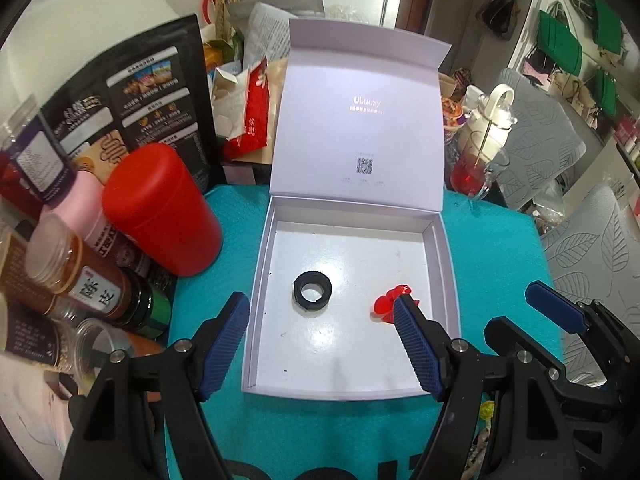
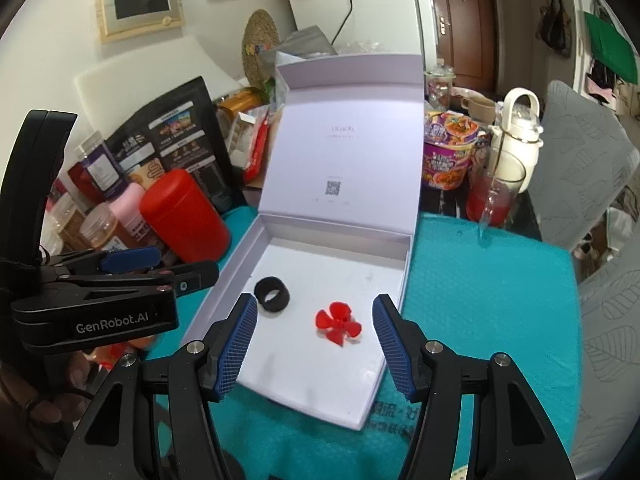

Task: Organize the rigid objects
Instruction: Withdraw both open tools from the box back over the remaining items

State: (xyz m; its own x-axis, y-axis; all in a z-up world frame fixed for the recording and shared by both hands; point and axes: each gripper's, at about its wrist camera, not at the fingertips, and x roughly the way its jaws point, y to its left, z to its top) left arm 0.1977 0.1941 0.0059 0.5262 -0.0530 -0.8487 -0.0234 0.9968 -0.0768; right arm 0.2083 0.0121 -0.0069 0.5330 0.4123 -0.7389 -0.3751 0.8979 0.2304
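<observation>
- Teal matting [image 2: 488,280] covers my table, with a red canister [image 1: 160,208] and jars crowding its left edge.
- On it sits a white box [image 2: 404,284], lid hinged upright.
- My left hand-held gripper [image 1: 320,320] hangs spread wide over the box; my right hand-held gripper [image 2: 316,332] is equally spread, holding nothing.
- Inside lie a black ring [image 1: 312,290] (left of centre) and a red propeller [image 2: 338,323], apart, between the right fingers.
</observation>
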